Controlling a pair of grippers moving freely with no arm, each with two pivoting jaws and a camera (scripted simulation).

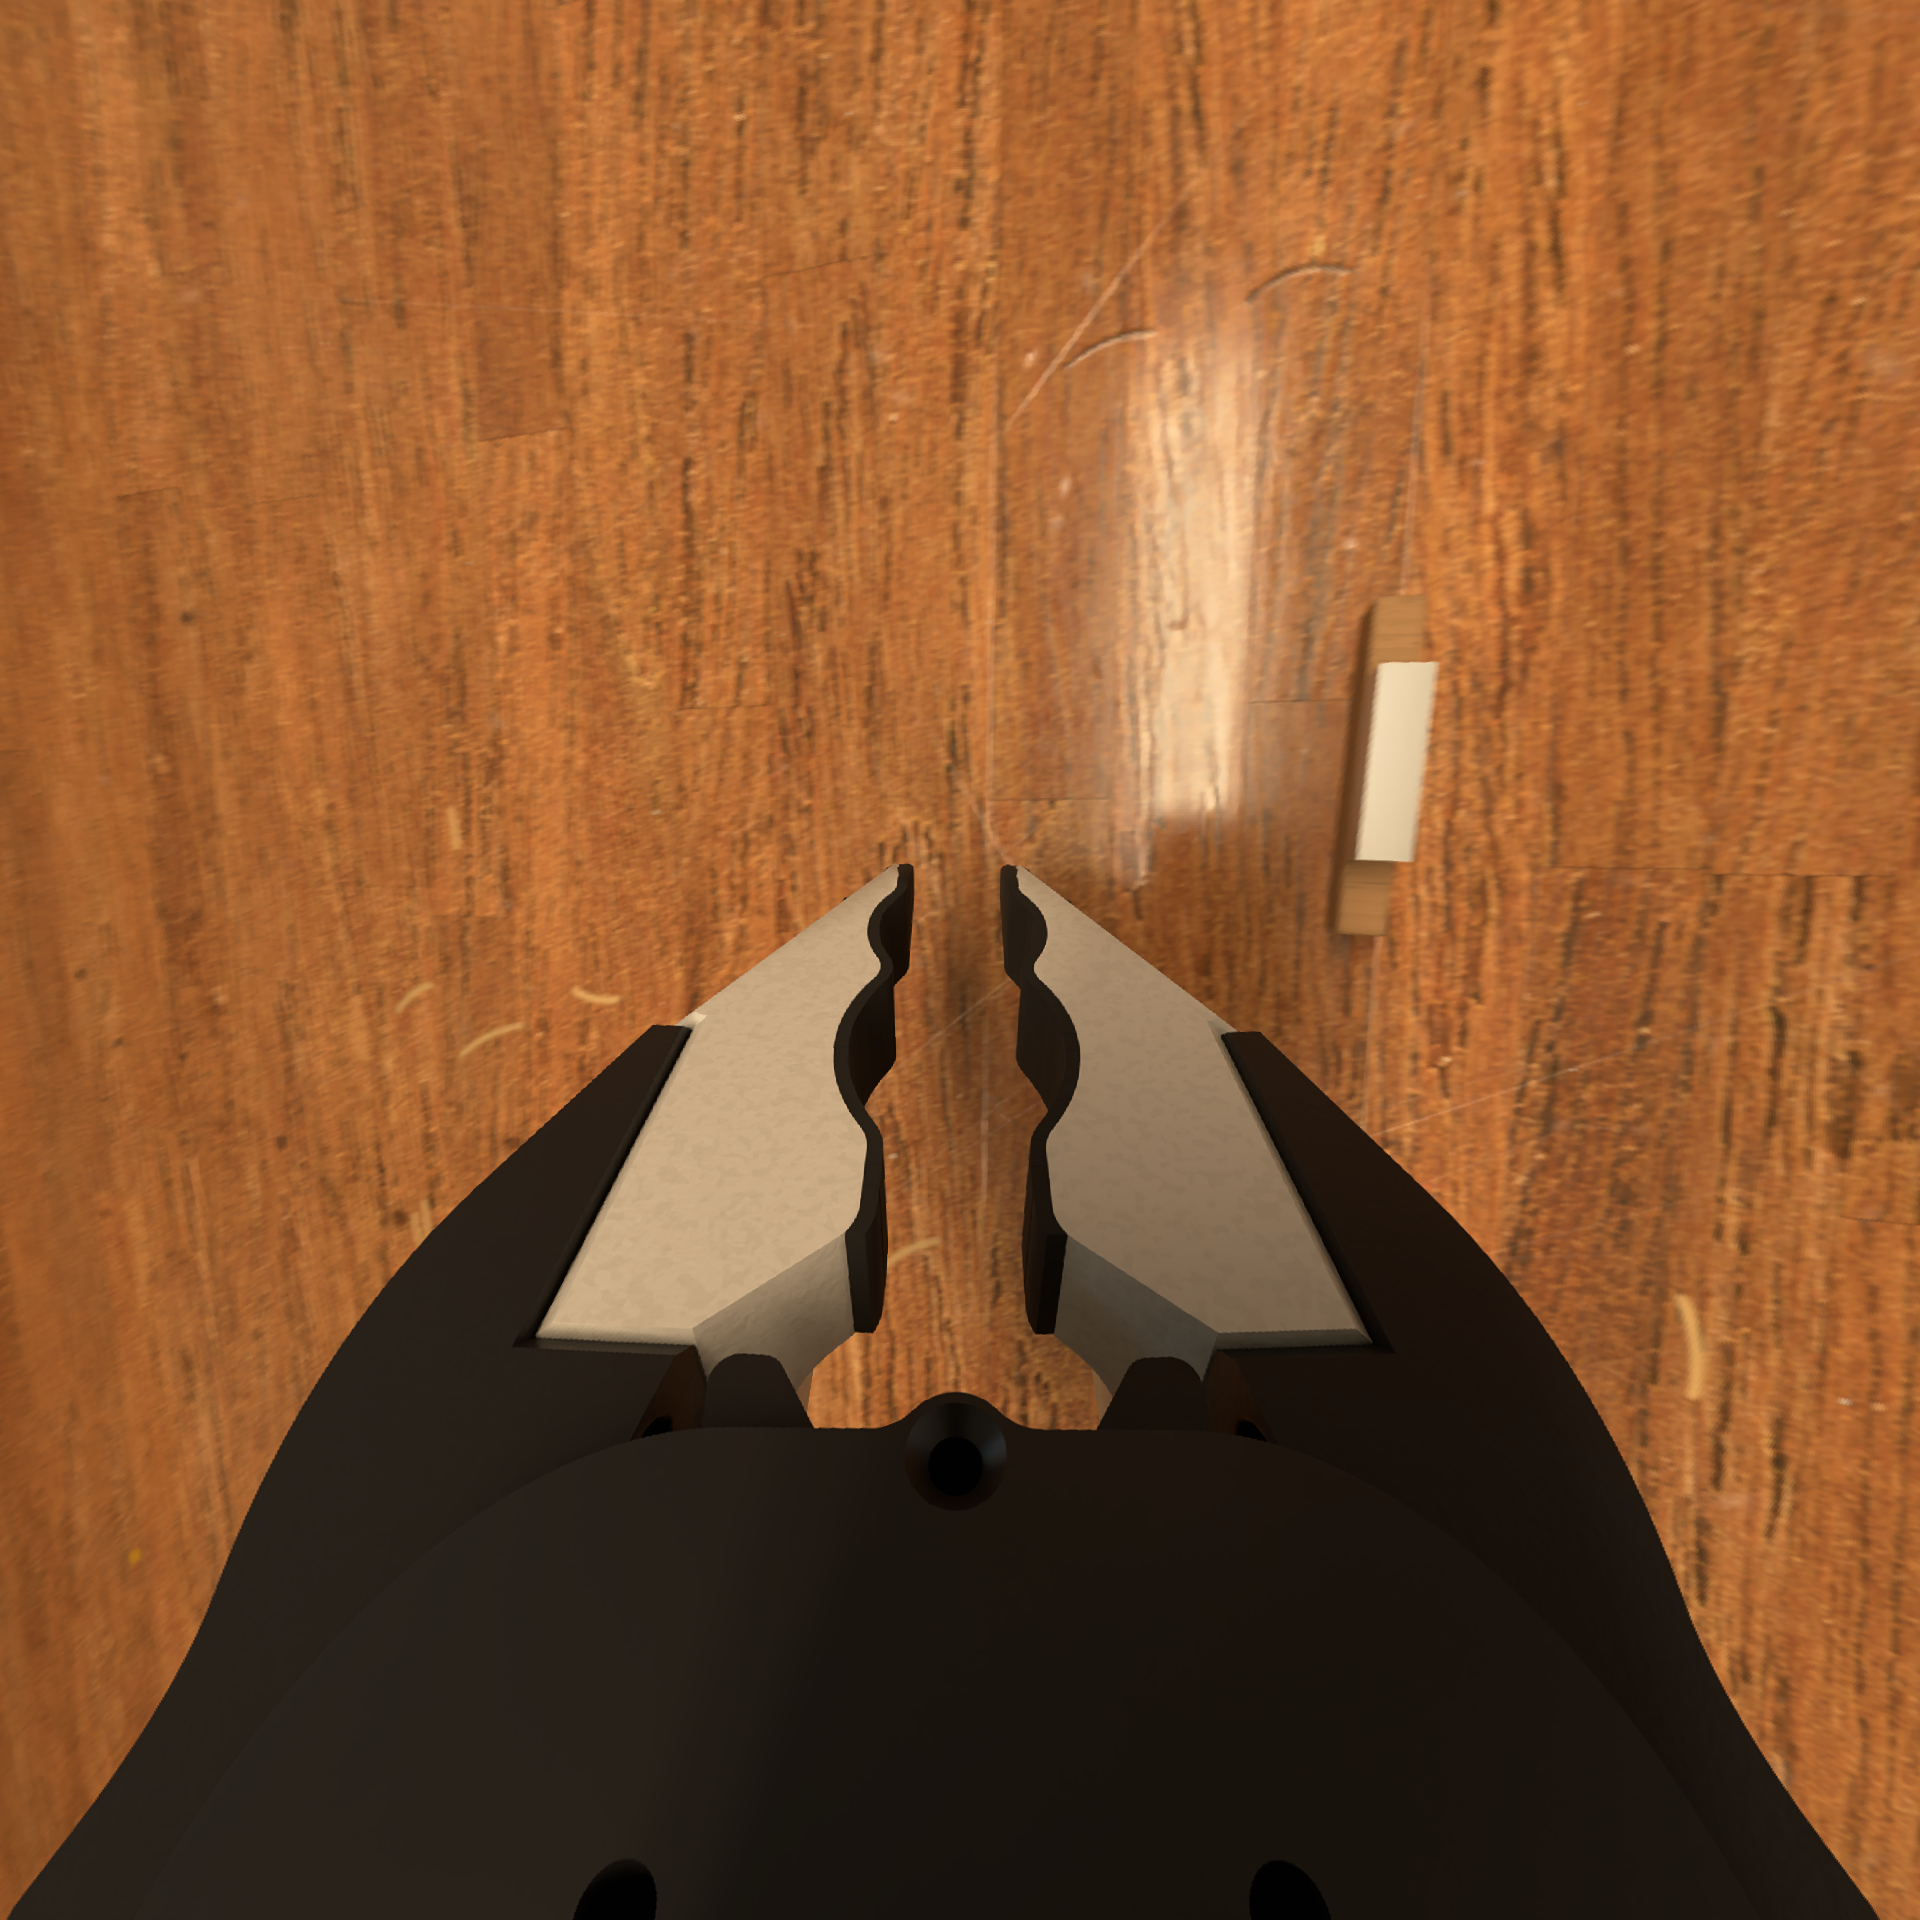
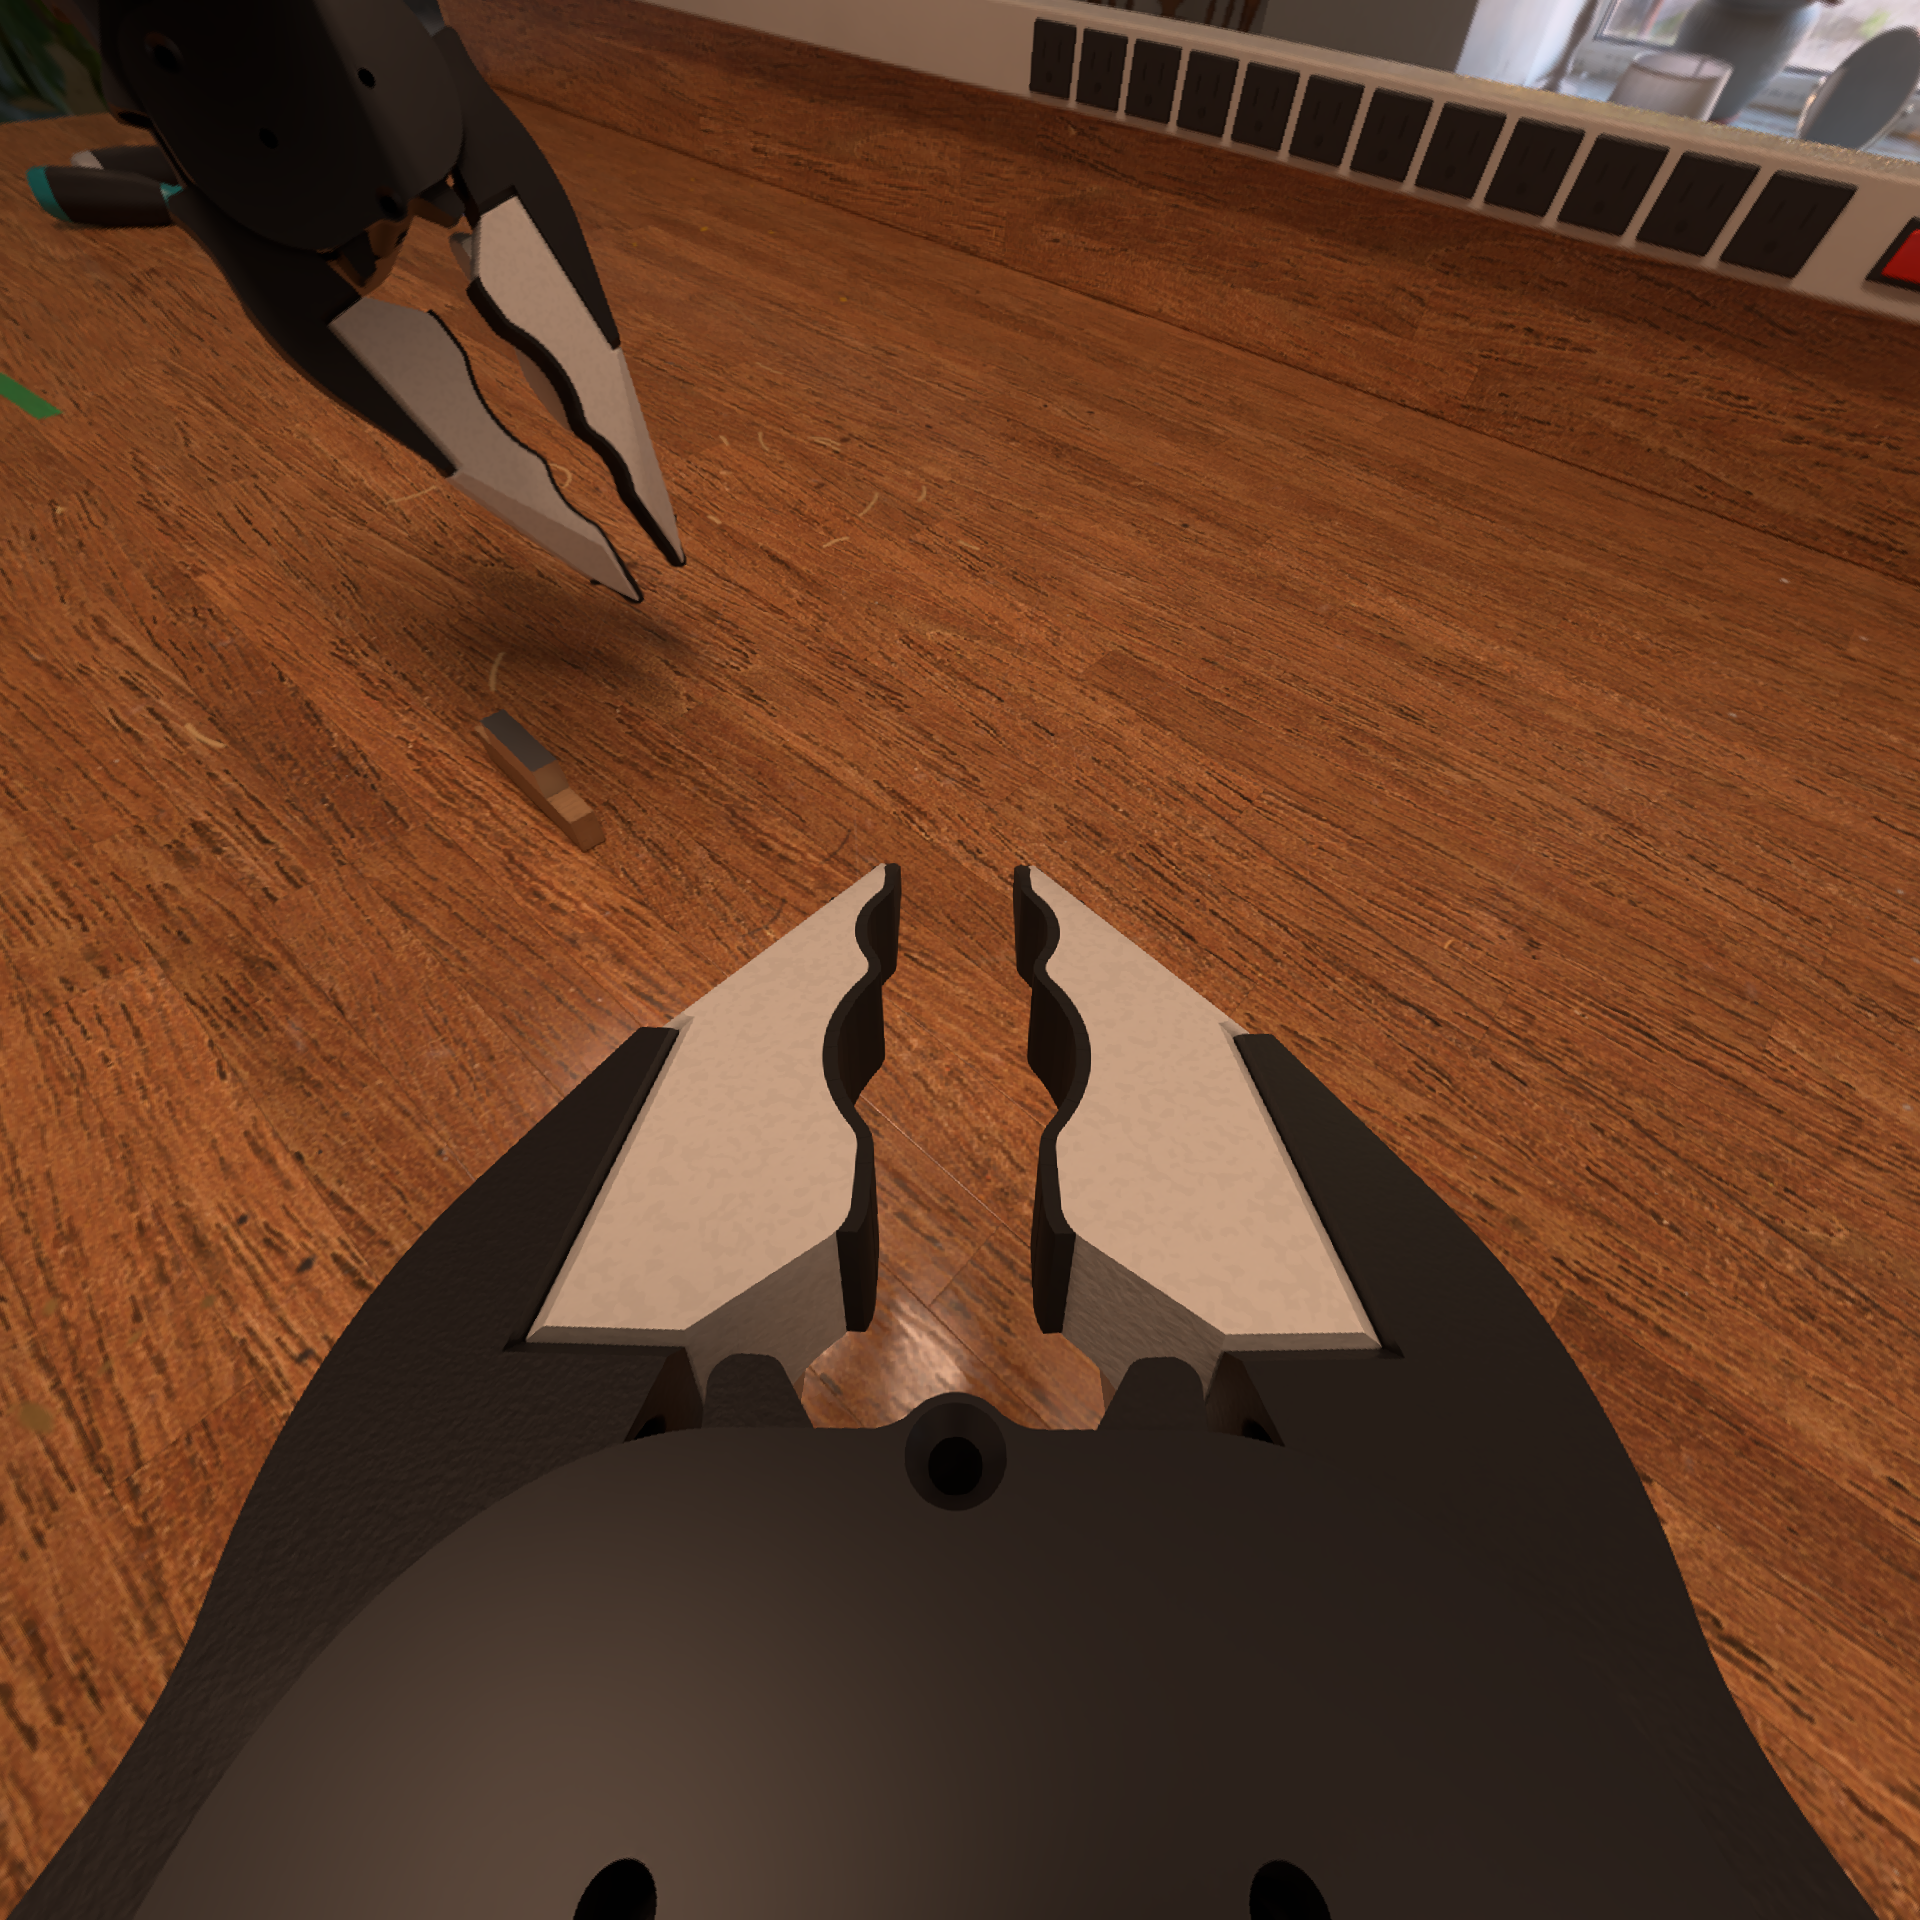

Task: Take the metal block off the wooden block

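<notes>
A small pale metal block (image 1: 1397,764) lies on top of a longer, thin wooden block (image 1: 1366,899) on the wooden table. In the right wrist view the same metal block (image 2: 516,740) looks dark grey on the wooden block (image 2: 566,805). My left gripper (image 1: 956,878) is open and empty, above the table and to the left of the stack. It also shows in the right wrist view (image 2: 657,580), hovering beyond the stack. My right gripper (image 2: 956,878) is open and empty, to the right of the stack and nearer the camera.
A long white power strip (image 2: 1455,156) with dark sockets runs along the table's far edge. A dark tool with a teal end (image 2: 99,192) lies at the far left. A green scrap (image 2: 26,397) lies at the left edge. Bare wooden tabletop (image 2: 1351,675) surrounds the blocks.
</notes>
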